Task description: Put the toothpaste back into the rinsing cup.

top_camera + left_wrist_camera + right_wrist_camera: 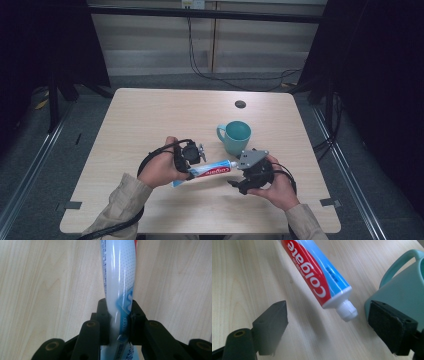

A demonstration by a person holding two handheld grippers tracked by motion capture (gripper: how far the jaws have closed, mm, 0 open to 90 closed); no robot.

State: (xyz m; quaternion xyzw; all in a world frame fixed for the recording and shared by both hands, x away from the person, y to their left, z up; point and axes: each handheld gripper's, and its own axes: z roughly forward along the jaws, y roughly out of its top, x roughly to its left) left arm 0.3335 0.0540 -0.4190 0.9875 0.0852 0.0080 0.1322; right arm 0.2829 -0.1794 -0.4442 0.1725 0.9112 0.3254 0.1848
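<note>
Gripping the Colgate toothpaste tube (209, 170) near its flat crimped end, left gripper (191, 165), jaws pinched narrow on both sides of the tube, pads pressing the plastic in. Seen from the left gripper view: tube (119, 280) running straight away from the jaws over pale wood, white and blue dotted side up, bowed slightly. Held off the table (150, 120), roughly level, capped end pointing toward the right gripper (239, 184).

Right gripper: jaws spread wide, nothing between the pads, cradled in the person's right hand (280, 192), grey three-cornered plate on top. From the right gripper view: white ribbed cap (347, 310) of the tube sitting just ahead of the gap and between the two black pads, touching neither; red band with the brand name facing up (309, 270); shadow of the tube on the wood beneath it.

Just beyond the cap: teal mug (236, 136), upright, handle turned toward the left hand (160, 170). Mug wall (402, 292) close behind the right-hand pad in the right gripper view; contact cannot be told.

Farther back: small dark round cable port (240, 104) in the tabletop, well apart from the mug.
</note>
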